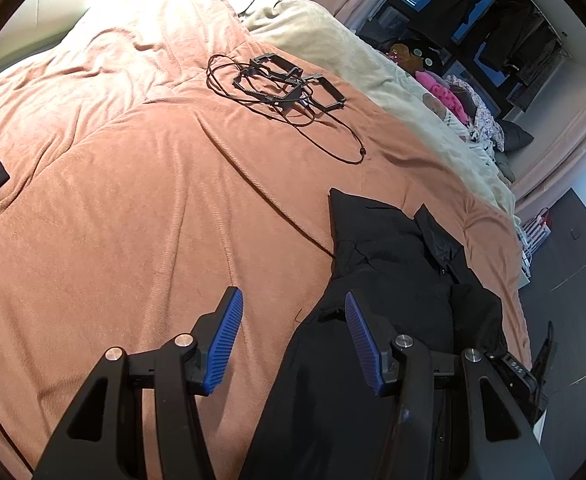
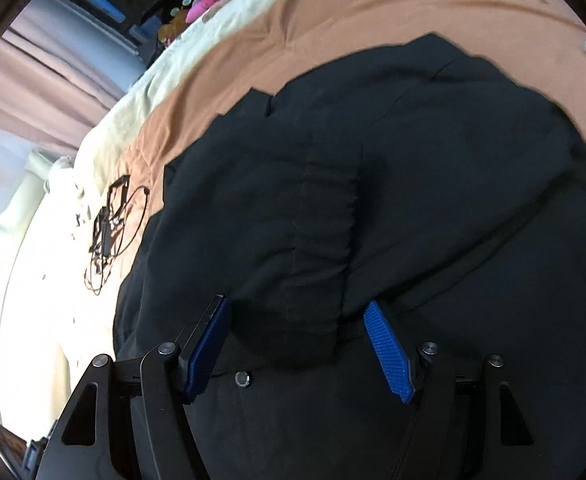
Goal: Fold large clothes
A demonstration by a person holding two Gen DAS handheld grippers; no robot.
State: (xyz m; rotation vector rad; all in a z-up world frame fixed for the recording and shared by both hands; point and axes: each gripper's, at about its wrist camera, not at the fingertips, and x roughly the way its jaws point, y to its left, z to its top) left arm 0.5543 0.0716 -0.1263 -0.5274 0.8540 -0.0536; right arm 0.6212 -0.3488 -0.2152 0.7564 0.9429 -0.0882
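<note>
Black garment (image 2: pixel 373 200) on bed (image 1: pixel 133 200): directly beneath right gripper (image 2: pixel 297 312), right of left gripper (image 1: pixel 293 300); both jaws apart, empty.

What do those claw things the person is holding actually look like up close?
Both look alike. The left claw and right claw are matte black frames with triangular cut-outs and round silver pivot bolts. Each ends in two flat fingers faced with bright blue rubbery pads: ribbed on the left claw, finely studded on one right pad. No sleeves, hands or markings show.

text: none legible | labels: none | numbers: none
</note>
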